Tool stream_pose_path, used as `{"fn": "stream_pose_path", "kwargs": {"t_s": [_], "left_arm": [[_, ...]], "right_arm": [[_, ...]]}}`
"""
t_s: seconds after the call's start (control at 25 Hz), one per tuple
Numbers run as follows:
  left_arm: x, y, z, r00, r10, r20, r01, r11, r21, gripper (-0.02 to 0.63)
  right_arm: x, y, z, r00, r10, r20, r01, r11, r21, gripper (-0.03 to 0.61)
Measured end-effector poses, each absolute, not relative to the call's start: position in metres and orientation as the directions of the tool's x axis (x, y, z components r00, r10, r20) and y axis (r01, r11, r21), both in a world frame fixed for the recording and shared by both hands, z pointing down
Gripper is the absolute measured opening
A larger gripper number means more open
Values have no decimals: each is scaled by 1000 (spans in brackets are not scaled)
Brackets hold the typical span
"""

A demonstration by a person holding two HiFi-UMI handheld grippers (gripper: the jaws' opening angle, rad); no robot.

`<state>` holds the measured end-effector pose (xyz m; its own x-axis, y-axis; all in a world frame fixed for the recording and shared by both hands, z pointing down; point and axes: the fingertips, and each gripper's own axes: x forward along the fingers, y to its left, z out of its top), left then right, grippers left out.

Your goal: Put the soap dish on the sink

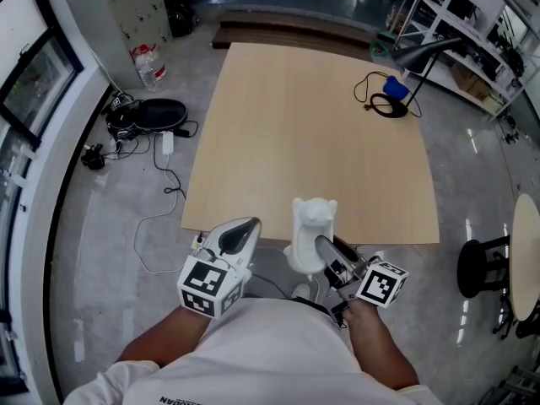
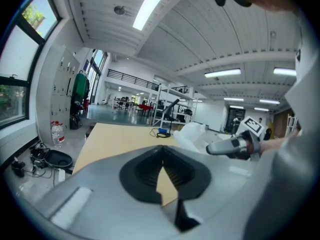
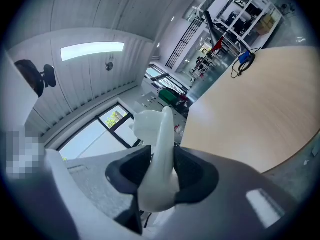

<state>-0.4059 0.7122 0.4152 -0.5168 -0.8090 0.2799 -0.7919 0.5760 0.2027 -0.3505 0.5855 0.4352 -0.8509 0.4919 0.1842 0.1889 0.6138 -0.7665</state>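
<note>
1. The right gripper (image 3: 159, 166) is clamped on the white dish (image 3: 150, 129). Both dark pads press its thin sides, and the dish stands up out of the jaws.
2. In the head view the right gripper (image 1: 327, 251) sits at 5 o'clock in the frame, close to the person's chest. The dish (image 1: 312, 226) sticks out at its 11 o'clock, held in the air and seen against the near edge of the table (image 1: 312, 142).
3. The left gripper (image 2: 161, 154) has its jaws together, tips touching, with nothing between them. In the head view it (image 1: 243, 230) lies at 9 o'clock of the dish, near it but apart.
4. The table stretches away at 12 o'clock of both grippers. At 1 o'clock, by its far right corner, lie a blue thing (image 1: 395, 85) with a black cable (image 1: 384, 105) and a black lamp (image 1: 426, 53).
5. On the floor, a bottle (image 1: 150, 64) stands at 11 o'clock and a black bag (image 1: 150, 114) lies at 10 o'clock among wires. A stool (image 1: 481, 268) stands at 3 o'clock.
</note>
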Motion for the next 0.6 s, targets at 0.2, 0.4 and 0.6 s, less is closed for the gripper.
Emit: {"fn": "stream_pose_path", "kwargs": {"t_s": [0.2,0.4,0.6], "left_arm": [[-403,716,418,-516,-809,281,-788,577,213,8],[-404,724,418,-504,-816,284,-796,566,214,8],[-408,735,421,-489,-823,290,-806,553,209,8]], "right_arm": [[-348,593,439,-845,500,189,188,609,-771,143],[-349,599,438,-851,488,194,180,618,-766,143],[-349,609,440,-862,466,198,163,626,-762,143]]}}
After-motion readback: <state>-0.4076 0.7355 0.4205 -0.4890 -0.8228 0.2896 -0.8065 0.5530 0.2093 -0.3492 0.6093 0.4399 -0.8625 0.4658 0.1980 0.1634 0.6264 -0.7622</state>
